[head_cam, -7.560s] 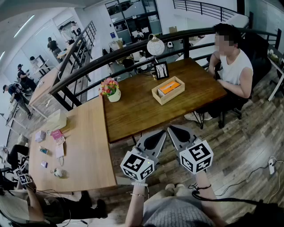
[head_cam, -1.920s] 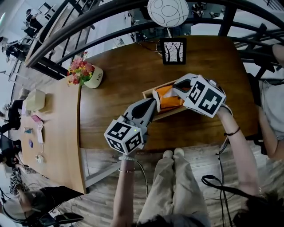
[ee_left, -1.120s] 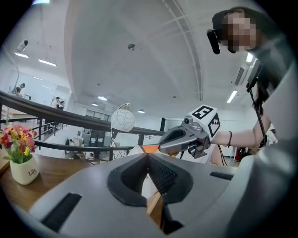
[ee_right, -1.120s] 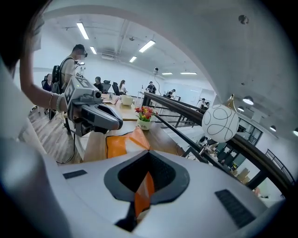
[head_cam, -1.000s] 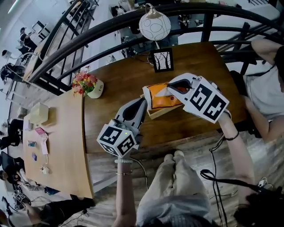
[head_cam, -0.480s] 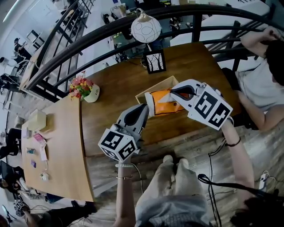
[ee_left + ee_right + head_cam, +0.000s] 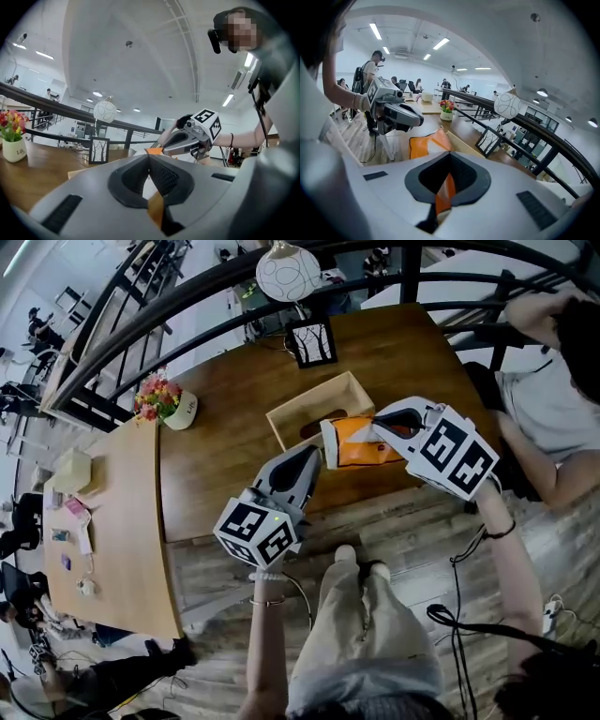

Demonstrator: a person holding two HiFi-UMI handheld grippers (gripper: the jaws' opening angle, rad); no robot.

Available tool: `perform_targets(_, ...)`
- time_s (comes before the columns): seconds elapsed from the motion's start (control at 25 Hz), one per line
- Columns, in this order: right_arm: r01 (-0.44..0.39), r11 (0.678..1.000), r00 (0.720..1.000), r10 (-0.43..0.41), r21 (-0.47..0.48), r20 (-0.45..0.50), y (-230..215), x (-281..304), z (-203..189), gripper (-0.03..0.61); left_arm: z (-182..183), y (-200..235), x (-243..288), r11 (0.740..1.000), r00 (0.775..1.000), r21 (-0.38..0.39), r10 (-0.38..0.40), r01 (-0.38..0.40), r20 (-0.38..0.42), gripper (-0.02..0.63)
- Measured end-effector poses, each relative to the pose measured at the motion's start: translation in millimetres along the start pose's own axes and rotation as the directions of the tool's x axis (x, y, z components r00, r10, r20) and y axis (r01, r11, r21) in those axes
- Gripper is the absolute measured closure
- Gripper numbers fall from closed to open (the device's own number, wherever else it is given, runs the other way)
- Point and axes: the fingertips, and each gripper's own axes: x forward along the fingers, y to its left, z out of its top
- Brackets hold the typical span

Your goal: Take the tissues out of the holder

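Note:
An orange and white tissue pack (image 7: 357,442) hangs in the air between both grippers, out of the light wooden holder (image 7: 319,410) on the dark table. My left gripper (image 7: 320,455) is shut on the pack's left end, whose orange edge (image 7: 156,209) shows between its jaws. The right gripper (image 7: 374,427) is shut on the pack's right end; the pack (image 7: 425,144) stretches away from it. The holder looks empty in the head view.
A framed tree picture (image 7: 312,341), a round white lamp (image 7: 288,271) and a flower pot (image 7: 162,401) stand on the dark table (image 7: 225,446). A seated person (image 7: 553,399) is at the right. A lighter table (image 7: 112,521) with small items lies left.
The tissue pack has risen out of the holder, held at both ends, and moved toward the table's near edge. The holder stays on the table.

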Motion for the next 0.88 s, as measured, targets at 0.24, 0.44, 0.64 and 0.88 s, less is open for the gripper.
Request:
perform_targets(0.24,-0.01,1.0,1.0,0.01,-0.002,-0.019,6.0,-2.4,-25.0,0.566,-19.7,-21.1,7.9,1.0,0.999,-0.006,-0.008,0.008,-0.032,0.606)
perform_targets(0.44,-0.041,0.999,0.998,0.042,0.023,-0.043,7.8,10.1,-47.1,0.566,-40.7,-15.3,16.3,0.999,0.999,-0.04,0.003,-0.004,-0.043,0.606)
perform_targets(0.64,-0.059,0.997,0.993,0.064,0.049,-0.095,14.0,20.9,-77.4,0.566,-70.1,-16.5,21.0,0.997,0.995,-0.079,-0.005,-0.002,-0.099,0.606)
perform_targets(0.88,-0.066,0.994,0.985,0.077,0.082,-0.152,18.3,32.7,-98.7,0.566,-86.9,-23.9,20.0,0.994,0.99,-0.108,-0.03,0.016,-0.135,0.606)
